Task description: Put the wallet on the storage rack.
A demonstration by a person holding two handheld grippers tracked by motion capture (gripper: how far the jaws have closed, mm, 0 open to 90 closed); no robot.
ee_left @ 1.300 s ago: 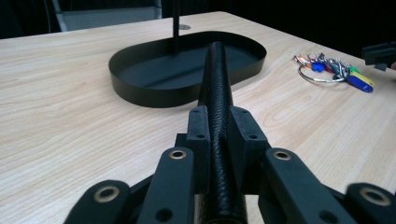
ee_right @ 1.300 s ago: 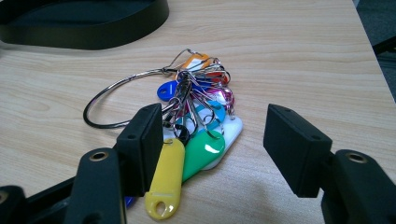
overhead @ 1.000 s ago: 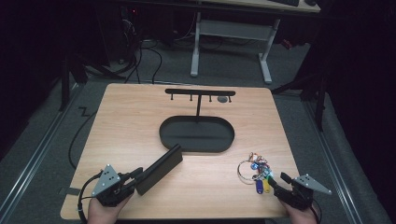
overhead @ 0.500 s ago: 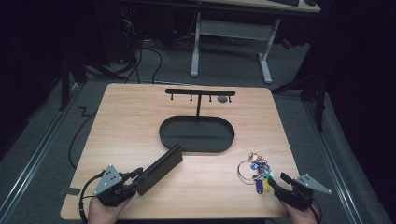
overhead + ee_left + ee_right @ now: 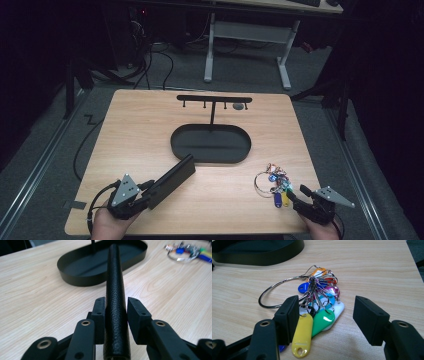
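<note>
Beyond right tool [image 5: 325, 315], coloured key tags [image 5: 322, 315], steel ring [image 5: 274, 293]

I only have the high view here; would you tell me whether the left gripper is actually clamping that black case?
Observer: The left gripper has just been opening. The black case sits between its jaws, with a slight gap at one pad.
Operator: Thank you. What is the case's surface like?
Observer: It is pebbled, like grained leather.
Operator: And how does the right gripper stand to the keys?
Observer: The right gripper is open. The green tag of the key bunch lies on the table between its jaws, ungripped.
</note>
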